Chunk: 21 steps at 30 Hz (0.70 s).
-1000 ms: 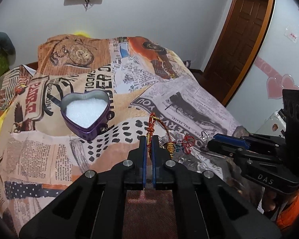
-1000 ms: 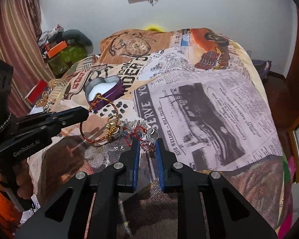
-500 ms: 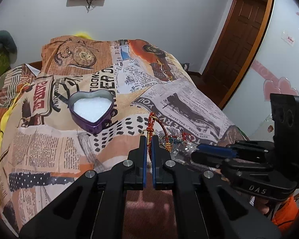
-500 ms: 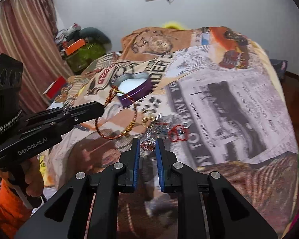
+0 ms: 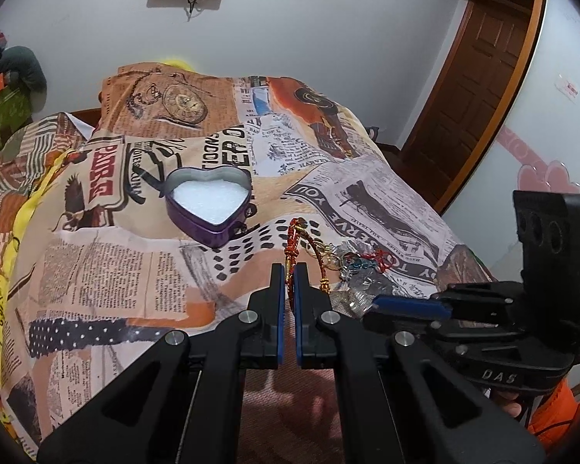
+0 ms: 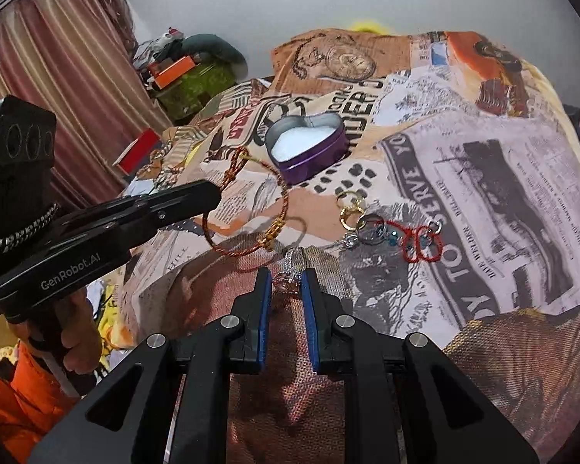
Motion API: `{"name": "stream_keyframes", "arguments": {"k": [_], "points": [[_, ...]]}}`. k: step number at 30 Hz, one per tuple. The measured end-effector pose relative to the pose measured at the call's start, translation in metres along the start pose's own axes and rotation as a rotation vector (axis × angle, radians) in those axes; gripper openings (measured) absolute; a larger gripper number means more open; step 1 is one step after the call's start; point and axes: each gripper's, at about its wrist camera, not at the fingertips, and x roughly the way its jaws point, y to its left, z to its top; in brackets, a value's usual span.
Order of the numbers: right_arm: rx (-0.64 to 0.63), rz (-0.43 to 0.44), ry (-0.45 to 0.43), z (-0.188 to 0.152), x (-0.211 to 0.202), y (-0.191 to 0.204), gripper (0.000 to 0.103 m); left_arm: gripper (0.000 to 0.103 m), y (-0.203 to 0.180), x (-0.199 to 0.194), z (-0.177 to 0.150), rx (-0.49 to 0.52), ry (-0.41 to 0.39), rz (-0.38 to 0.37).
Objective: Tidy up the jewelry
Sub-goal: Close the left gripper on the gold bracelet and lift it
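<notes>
A purple heart-shaped tin (image 5: 208, 208) (image 6: 307, 147) with white padding sits open on the printed bedspread. My left gripper (image 5: 289, 270) (image 6: 212, 193) is shut on a red and gold cord bracelet (image 5: 295, 247) (image 6: 247, 212), which hangs in the air short of the tin. My right gripper (image 6: 286, 282) (image 5: 382, 301) is shut on a small silver and pink sparkly piece (image 6: 290, 270) that pokes out between its blue pads. On the cover to its right lie gold rings (image 6: 350, 207), a silver ring (image 6: 369, 228) and a red cord piece with beads (image 6: 421, 241) (image 5: 371, 261).
The bedspread (image 5: 135, 278) drapes over a bed. Clutter and an orange box (image 6: 174, 71) stand by the curtain at the left. A wooden door (image 5: 471, 89) is at the right. A person's hand and orange sleeve (image 6: 69, 352) hold the left tool.
Both grippers have shifted across the bed with their pieces held. The tin now sits nearer the middle of each view, and the bracelet hangs closer to it.
</notes>
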Motion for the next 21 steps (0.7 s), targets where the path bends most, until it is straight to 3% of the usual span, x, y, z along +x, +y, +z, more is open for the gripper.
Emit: {"name": "stream_keyframes", "arguments": {"k": [12,21], "points": [[0.011,-0.062,-0.139,0.029,-0.033,0.003,0.014,0.002,0.006,-0.015,0.002,-0.01,-0.04,0.0],[-0.032,-0.075,-0.195,0.047,-0.04,0.014,0.014,0.002,0.016,-0.021,-0.001,-0.031,-0.055,0.007]]}}
